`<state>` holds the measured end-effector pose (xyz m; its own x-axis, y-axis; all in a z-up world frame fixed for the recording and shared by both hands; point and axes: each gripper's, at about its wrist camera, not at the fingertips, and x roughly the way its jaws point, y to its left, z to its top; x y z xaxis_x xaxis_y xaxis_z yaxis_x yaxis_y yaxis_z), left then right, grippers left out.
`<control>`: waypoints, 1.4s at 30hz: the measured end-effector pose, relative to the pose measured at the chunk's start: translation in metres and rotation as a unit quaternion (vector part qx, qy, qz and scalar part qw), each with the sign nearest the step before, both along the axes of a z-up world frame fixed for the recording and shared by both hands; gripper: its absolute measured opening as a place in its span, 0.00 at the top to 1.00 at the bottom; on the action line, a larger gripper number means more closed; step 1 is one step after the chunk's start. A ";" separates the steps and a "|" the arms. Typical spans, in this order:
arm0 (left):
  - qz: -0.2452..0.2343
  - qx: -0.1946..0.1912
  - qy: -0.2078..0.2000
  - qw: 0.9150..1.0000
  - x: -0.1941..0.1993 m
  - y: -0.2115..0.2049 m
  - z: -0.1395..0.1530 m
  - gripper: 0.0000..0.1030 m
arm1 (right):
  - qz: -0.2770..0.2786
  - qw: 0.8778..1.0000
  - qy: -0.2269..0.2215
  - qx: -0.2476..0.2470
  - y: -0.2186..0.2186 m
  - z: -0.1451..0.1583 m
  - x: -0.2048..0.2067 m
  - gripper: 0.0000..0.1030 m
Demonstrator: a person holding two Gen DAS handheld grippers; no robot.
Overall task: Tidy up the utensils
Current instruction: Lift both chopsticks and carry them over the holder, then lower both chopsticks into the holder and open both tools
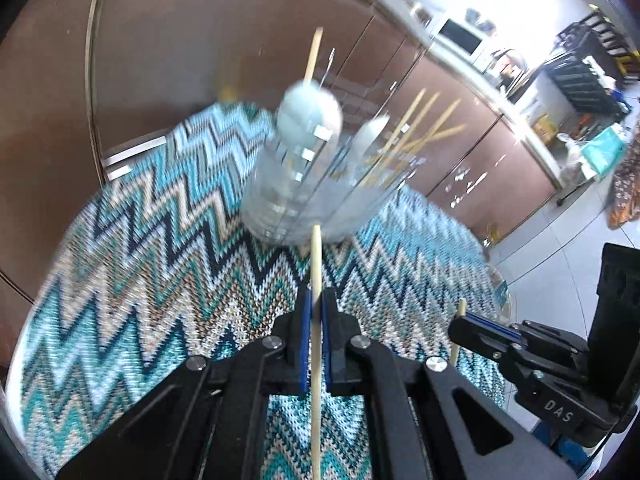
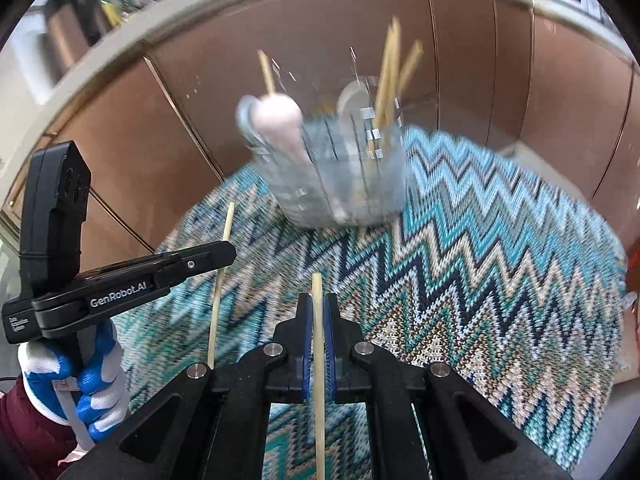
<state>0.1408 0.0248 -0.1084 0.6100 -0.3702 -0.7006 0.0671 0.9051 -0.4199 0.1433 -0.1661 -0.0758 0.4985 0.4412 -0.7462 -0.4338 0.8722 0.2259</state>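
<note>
chopsticks: left gripper (image 1: 316,312) clamped on 1 chopstick (image 1: 316,264), right gripper (image 2: 318,316) clamped on another chopstick (image 2: 317,300). clear holder (image 2: 340,172) w/ spoons + sticks sits at 12 o'clock on zigzag mat (image 2: 480,280). risk: thin sticks pivot in pads, miss a slot or tip holder. round counter (image 1: 132,60), brown cabinets (image 2: 460,60) behind.

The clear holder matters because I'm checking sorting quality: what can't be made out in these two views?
- Clear holder: compartment walls and contents smeared by motion blur, both views.
- Left chopstick: lower end cut off by the left wrist view's bottom edge.
- Right chopstick: likewise in the right wrist view.
- Counter items: too small, blurred.
</note>
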 end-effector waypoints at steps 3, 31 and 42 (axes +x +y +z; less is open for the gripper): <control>0.004 0.008 -0.037 0.999 -0.018 0.003 0.024 0.96 | -0.003 0.999 -0.037 0.008 0.002 0.021 -0.018 0.94; 0.068 0.026 -0.270 0.960 0.096 -0.021 0.179 0.96 | -0.069 0.943 -0.312 0.095 -0.005 0.165 0.025 0.94; 0.096 0.057 -0.287 0.951 0.148 -0.040 0.146 0.96 | -0.069 0.951 -0.288 0.086 -0.001 0.122 0.070 0.94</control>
